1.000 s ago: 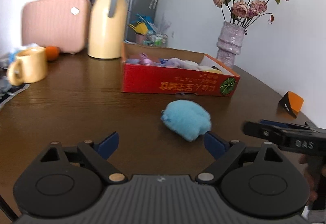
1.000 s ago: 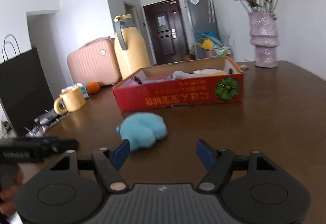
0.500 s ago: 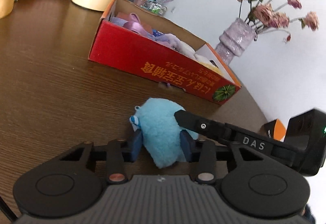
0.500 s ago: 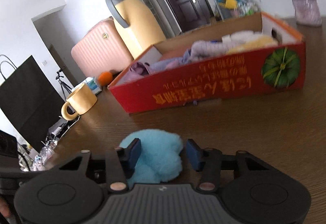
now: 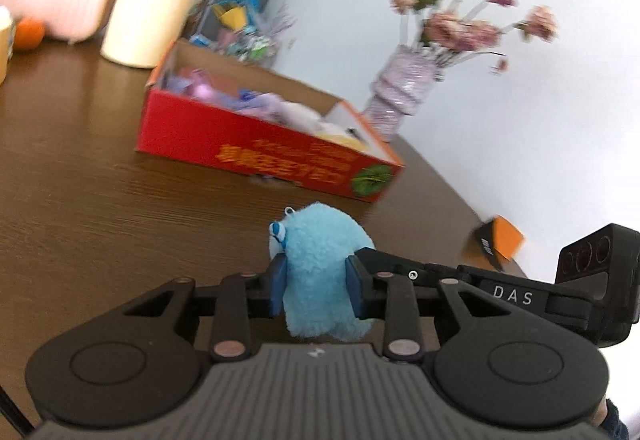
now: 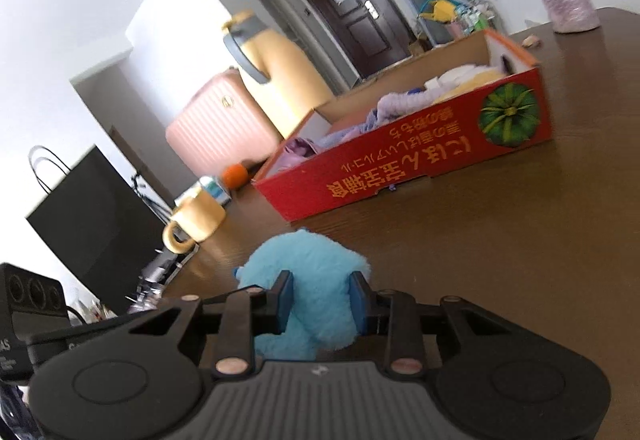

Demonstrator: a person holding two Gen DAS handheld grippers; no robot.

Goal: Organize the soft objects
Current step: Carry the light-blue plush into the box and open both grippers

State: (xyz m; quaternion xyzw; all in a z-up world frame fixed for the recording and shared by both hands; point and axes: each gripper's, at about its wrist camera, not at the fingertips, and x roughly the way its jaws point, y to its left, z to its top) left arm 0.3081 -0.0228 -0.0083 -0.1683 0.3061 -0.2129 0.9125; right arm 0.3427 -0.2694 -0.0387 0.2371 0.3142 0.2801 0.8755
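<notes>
A fluffy light-blue plush toy [image 5: 320, 264] sits low over the brown table, squeezed from two sides. My left gripper [image 5: 316, 290] has its blue pads pressed into the plush, jaws still closing. My right gripper [image 6: 321, 300] grips the same plush toy [image 6: 308, 272] from the other side, jaws also still closing. The right gripper's black body [image 5: 520, 292] reaches in from the right in the left wrist view. Behind the plush stands an open red cardboard box [image 5: 264, 156], also seen as the red box [image 6: 408, 168], with several soft cloth items inside.
A purple vase of dried flowers [image 5: 404, 88] stands behind the box. A yellow thermos jug [image 6: 276, 80], a pink suitcase [image 6: 216, 124], an orange [image 6: 235, 176] and a yellow mug [image 6: 196, 218] stand at the left. A black paper bag [image 6: 96, 216] is beyond. A small orange-black box [image 5: 498, 242] lies near the table edge.
Both grippers came in on the blue plush from opposite sides and narrowed from wide open until their pads pressed into it. Both views have tilted.
</notes>
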